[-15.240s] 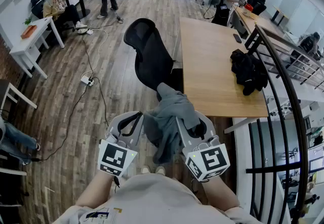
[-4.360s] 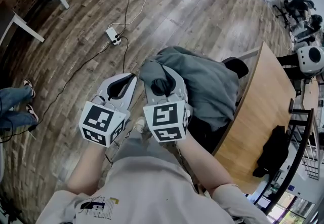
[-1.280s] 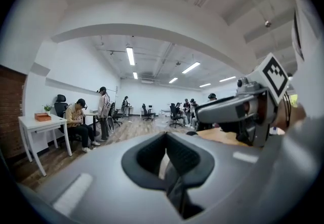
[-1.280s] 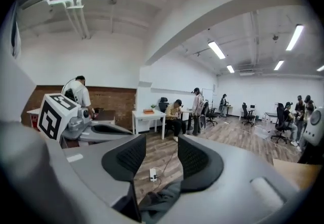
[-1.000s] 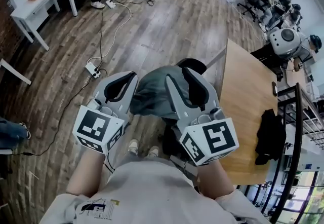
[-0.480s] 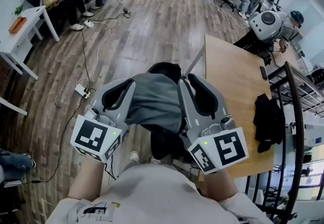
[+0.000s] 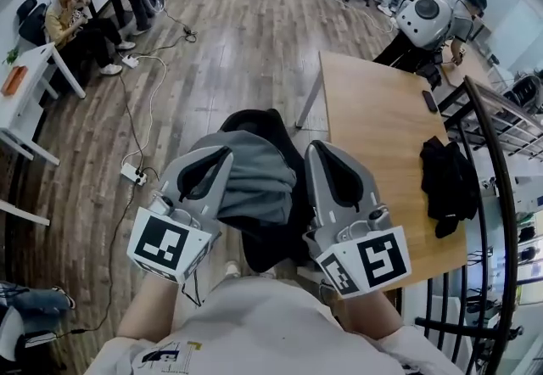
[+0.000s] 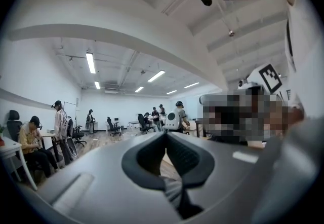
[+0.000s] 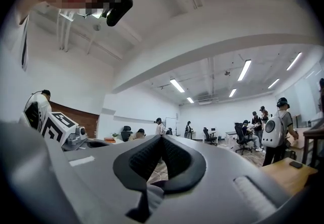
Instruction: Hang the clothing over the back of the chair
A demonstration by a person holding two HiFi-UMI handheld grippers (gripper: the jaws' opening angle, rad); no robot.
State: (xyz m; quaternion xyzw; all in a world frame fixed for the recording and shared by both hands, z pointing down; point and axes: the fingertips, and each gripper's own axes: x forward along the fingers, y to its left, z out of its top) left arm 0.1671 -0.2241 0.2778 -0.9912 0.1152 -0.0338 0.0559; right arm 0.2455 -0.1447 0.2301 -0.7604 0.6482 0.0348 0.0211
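Grey garment is draped over the black chair back, long axis crosswise, dead ahead between both. Left hand-held gripper: jaws together, overlapping its left edge, nearer. Right hand-held gripper: just beside the right edge; jaws have just been closing, now together, nothing pinched.

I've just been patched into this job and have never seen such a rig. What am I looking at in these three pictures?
No robot here: a person holds a two-jaw tool in each hand. One picture comes from a camera on the person's head, looking down: it shows the left tool and the right tool, each with a marker cube. The other two pictures look along each tool's jaws. Both tools are shut on a grey garment, the right one's jaws having just closed. It is held over the back of a black office chair; I cannot tell whether it rests there. Beside the chair, a wooden desk carries black clothing and a phone.
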